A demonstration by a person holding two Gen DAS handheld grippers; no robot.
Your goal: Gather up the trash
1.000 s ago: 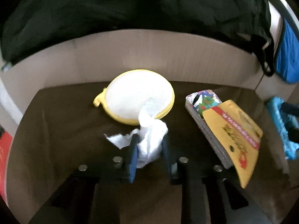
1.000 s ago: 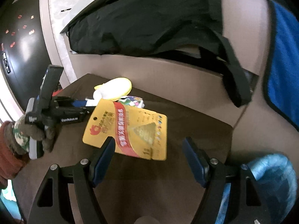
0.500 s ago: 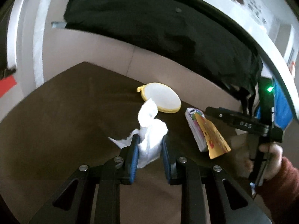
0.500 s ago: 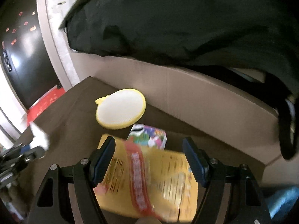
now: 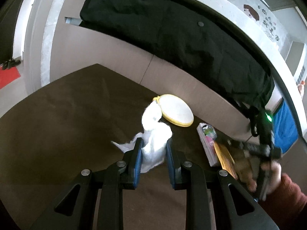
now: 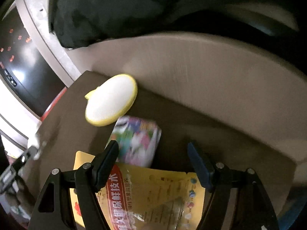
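My left gripper (image 5: 153,145) is shut on a crumpled white tissue (image 5: 155,136) and holds it above the brown table (image 5: 67,124). My right gripper (image 6: 153,149) is open, its jaws wide apart over a yellow snack packet (image 6: 153,195) that lies partly on a colourful small pack (image 6: 138,138). In the left wrist view the packet (image 5: 224,159) and the pack (image 5: 207,140) show at the right, beside the right hand and its gripper body (image 5: 262,149).
A round yellow-rimmed white pad (image 6: 111,99) lies near the table's back wall; it also shows in the left wrist view (image 5: 176,111). A black garment (image 5: 172,34) hangs over the ledge behind. A blue cloth (image 5: 285,126) hangs at the right.
My left gripper has lifted and pulled back with the tissue. My right gripper has moved down and forward over the yellow packet.
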